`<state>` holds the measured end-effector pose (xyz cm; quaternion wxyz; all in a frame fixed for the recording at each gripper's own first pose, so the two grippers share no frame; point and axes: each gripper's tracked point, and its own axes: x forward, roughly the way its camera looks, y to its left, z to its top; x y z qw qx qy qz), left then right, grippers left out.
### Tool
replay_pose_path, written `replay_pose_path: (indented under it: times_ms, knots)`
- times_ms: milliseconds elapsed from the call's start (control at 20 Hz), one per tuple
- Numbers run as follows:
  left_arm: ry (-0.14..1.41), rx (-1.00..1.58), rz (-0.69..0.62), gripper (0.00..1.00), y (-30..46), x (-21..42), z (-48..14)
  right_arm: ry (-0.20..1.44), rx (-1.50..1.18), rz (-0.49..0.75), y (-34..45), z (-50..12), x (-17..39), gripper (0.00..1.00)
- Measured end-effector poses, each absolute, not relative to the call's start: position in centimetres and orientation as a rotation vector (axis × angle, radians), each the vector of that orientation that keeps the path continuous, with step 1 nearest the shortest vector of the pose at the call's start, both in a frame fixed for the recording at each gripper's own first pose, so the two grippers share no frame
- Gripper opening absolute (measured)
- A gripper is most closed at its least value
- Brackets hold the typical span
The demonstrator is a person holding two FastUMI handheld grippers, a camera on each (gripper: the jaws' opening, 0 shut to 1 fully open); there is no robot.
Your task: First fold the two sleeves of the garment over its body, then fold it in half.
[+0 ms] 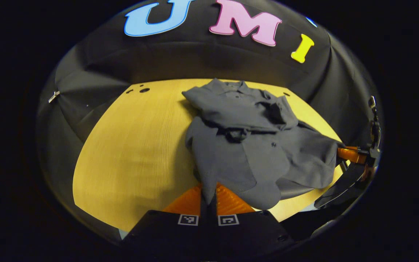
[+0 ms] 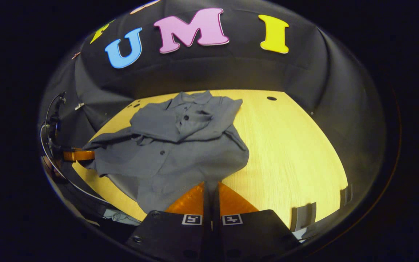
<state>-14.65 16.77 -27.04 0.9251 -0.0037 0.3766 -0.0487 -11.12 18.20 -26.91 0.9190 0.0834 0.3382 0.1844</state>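
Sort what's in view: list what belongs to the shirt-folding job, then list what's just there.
Part of the job:
- grey shirt, sleeves folded over its body, near hem lifted
- left gripper, shut on the hem
- right gripper, shut on the hem

Just there:
- wooden table
- dark holes in the tabletop's far corner
- metal clip on the booth wall

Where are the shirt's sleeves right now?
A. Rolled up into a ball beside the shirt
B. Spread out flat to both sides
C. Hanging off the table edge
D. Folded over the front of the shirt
D: in the right gripper view both sleeves lie crossed over the chest of the shirt, which rests on the table, while each gripper pinches the near hem.
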Motion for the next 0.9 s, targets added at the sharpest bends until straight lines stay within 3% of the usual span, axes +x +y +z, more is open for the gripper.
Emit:
replay_pose_path:
  times_ms: [450, 900]
  knots:
    - [0.593, -0.082, -0.132, 0.05, 14.7, -6.9, -18.8, 0.524, 0.230, 0.331, 18.1, -19.9, -3.8, 0.06]
    - [0.513, -0.117, -0.124, 0.05, 15.2, 1.1, -15.8, 0.441, 0.257, 0.273, 18.9, -16.9, 4.5, 0.05]
